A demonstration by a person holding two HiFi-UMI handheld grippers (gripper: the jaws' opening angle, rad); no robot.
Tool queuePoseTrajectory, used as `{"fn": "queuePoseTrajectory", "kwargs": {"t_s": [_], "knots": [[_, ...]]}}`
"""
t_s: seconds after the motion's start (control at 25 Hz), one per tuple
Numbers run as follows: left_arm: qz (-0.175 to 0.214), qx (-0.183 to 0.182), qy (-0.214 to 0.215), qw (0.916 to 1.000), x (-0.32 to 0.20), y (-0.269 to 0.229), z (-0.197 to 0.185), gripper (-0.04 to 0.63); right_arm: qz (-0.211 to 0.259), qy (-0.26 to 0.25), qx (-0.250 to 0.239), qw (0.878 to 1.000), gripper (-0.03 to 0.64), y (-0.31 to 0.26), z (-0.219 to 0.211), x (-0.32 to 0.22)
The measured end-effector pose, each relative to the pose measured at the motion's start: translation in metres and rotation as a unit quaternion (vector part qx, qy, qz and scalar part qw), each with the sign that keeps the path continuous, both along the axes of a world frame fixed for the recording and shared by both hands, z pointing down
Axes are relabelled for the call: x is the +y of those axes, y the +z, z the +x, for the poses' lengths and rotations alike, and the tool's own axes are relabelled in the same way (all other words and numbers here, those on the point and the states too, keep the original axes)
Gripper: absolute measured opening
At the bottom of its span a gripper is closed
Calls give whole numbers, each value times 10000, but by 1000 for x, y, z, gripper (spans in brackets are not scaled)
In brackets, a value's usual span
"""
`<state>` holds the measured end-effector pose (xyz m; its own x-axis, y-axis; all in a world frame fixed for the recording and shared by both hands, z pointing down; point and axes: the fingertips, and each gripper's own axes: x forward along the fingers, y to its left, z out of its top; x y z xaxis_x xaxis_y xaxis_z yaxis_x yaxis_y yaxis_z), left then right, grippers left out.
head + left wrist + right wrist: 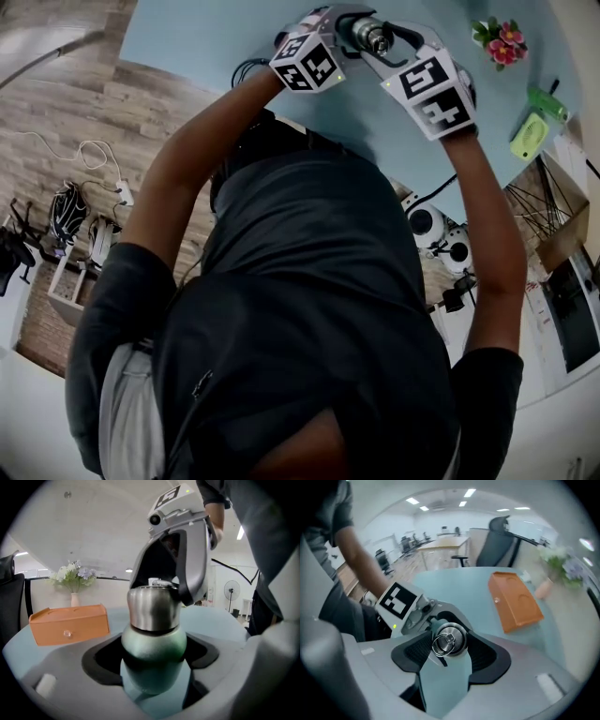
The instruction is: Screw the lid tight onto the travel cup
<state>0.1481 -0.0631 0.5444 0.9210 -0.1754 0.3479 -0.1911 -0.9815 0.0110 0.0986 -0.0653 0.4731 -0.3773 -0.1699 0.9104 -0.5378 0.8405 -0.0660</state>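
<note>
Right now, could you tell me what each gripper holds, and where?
The left gripper clamps the travel cup by its green body; the right gripper clamps the lid by its sides.

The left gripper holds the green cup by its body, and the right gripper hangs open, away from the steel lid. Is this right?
Not quite. The right gripper has its jaws closed on the steel lid, as the right gripper view shows. The left gripper does hold the green cup by its body.
</note>
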Motion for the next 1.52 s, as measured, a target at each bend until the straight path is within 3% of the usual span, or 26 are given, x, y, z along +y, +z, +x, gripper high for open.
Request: {"fn": "queuePoseTrajectory", "kwargs": {"t_s": [0.16,0.28,0.96,1.08,1.16,1.24,1.32,1.4,1.48,1.52], "knots": [[7,-19,-48,10000,0,0,0,426,315,1896,-231,9811,240,-1,6,-5],[5,-26,-70,10000,0,0,0,426,494,2584,-370,9641,239,-1,9,-6],[-3,-15,-84,10000,-1,2,1,426,409,2556,-417,9650,242,2,11,-6],[-17,3,-87,10000,-2,1,2,426,76,1806,-490,9823,250,-5,5,-6],[-18,10,-89,10000,-2,1,2,426,-27,737,-479,9961,255,-18,-3,-4],[-12,16,-86,10000,-1,1,3,426,-56,-718,-296,9970,255,-27,-7,5],[-10,21,-76,10000,-1,1,3,426,103,-2219,145,9749,255,-26,-2,11],[-11,29,-56,10000,-1,2,3,426,385,-3455,788,9343,255,-14,12,13],[-9,39,-35,10000,-2,2,4,426,585,-4224,1143,8973,253,1,16,11],[-8,45,-24,10000,-2,2,4,426,618,-4458,1175,8852,253,6,14,11]]}}
